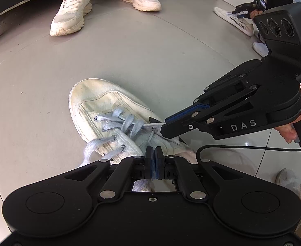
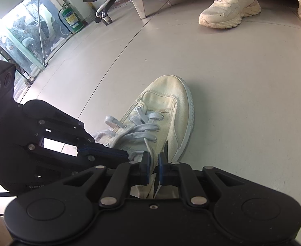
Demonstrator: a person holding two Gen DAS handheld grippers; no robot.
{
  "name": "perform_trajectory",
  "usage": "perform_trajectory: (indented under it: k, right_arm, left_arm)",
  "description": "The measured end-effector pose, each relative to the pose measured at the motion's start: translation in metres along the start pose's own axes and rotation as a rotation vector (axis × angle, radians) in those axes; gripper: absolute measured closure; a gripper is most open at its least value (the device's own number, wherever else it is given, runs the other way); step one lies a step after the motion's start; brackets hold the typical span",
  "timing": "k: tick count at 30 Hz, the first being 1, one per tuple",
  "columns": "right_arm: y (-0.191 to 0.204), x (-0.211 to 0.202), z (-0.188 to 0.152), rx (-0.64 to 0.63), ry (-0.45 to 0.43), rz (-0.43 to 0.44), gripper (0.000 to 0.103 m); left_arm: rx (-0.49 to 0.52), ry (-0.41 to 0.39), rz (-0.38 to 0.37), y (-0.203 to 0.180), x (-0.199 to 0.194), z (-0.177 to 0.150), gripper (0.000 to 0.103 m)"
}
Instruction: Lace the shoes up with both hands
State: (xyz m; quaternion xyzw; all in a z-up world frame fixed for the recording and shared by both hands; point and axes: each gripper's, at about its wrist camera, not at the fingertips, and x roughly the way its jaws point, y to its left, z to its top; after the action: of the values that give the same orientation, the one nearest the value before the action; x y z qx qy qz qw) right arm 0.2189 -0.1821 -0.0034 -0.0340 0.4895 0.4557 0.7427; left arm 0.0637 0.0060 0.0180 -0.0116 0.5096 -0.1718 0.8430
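A cream canvas shoe sits on the pale floor, toe pointing away from both cameras, with its pale blue lace crossed through the front eyelets; the left hand-held gripper hangs over the back of the shoe with its jaws pressed together on a strand of that lace, which runs up between the blue pads; the right hand-held gripper comes in from the side, its jaws a narrow gap apart with another strand of lace and the edge of the shoe's side between them (whether the pads actually pinch it I cannot tell); a hand holds its grip; across the floor rest someone's white trainers.
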Motion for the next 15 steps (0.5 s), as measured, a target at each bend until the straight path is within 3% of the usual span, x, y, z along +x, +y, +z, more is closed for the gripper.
perform_trajectory:
  k: [15]
  right_arm:
    - [-0.0011,0.0003,-0.001,0.009,0.001,0.005,0.095]
  left_arm:
    - [0.014,-0.025,-0.017,-0.0014,-0.0011,0.0001,0.101]
